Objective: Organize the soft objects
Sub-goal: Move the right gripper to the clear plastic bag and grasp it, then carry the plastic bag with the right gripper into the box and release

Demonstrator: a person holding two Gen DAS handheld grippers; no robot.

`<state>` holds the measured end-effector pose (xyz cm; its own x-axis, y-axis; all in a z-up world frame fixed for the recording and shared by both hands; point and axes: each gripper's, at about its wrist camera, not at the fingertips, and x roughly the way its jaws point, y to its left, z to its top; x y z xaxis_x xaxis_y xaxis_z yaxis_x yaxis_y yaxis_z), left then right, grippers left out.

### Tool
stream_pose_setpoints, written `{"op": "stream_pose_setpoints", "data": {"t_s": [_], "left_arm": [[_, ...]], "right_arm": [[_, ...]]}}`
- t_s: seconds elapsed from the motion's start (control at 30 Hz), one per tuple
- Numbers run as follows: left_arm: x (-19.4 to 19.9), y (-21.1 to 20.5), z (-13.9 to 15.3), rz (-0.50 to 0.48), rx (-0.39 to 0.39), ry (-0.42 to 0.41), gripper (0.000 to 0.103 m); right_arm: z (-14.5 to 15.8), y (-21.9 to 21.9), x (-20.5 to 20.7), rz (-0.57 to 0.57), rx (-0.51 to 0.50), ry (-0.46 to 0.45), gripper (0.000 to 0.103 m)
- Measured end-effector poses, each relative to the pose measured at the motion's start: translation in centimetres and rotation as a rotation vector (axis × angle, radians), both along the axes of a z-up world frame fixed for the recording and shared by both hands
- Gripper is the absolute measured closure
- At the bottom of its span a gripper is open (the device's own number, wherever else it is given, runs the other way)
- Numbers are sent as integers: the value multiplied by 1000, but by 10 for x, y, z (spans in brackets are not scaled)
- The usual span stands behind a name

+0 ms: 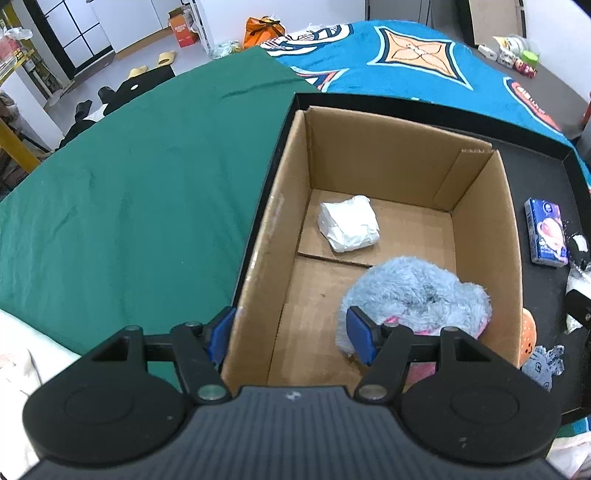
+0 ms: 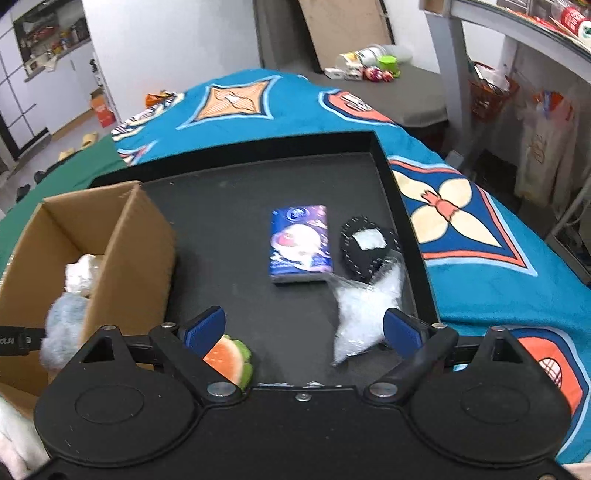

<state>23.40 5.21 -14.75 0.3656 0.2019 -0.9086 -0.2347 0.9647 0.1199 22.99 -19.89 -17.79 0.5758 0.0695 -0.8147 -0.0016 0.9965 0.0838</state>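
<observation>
A bed carries a plain green sheet point(image 1: 129, 192) on one side and a blue patterned blanket point(image 2: 480, 229) on the other; beyond lie a pale floor with yellow slippers point(image 1: 155, 62), white walls and cluttered shelving point(image 2: 535, 22). On the bed rests a shallow black tray point(image 2: 229, 155) whose raised rim bounds the working area. A cardboard box point(image 1: 388, 147) fills the tray's left part, holding a white wrapped bundle point(image 1: 349, 229) near its far wall and a grey-blue plush toy point(image 1: 413, 291) against its right wall. The left gripper point(image 1: 291, 334) is released, its jaws straddling the box's left wall, the right pad just beside the plush. The right gripper point(image 2: 304, 328) hangs spread and empty over bare tray floor, between a watermelon-slice plush point(image 2: 231, 360) and a clear plastic bag point(image 2: 364, 314). A blue tissue pack point(image 2: 300, 243) and a black stitched pouch point(image 2: 365, 247) lie further back, near the right rim.
</observation>
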Motion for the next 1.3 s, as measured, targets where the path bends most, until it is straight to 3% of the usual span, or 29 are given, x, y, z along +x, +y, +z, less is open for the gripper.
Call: {"op": "stream_pose_setpoints", "data": {"t_s": [0.57,0.77,0.93,1.13,1.3], "left_arm": [[9,-15,-1,2,78,25,36],[9,-16,0,-1,79,23,36],[7,-13,6,-9,35,7,36],[3,-7,11,-6,6,-28,36],[1,-5,14,-11,-8,-49,36]], "right_arm": [[-18,-18,15,-79,-53,21,12],[-28,-21,24,-101,-71,40,24],[-36,-24,27,-126,-71,65,55],[-30,-30,23,-149,-66,28,70],[-18,-30,19,-157,-65,-15,71]]}}
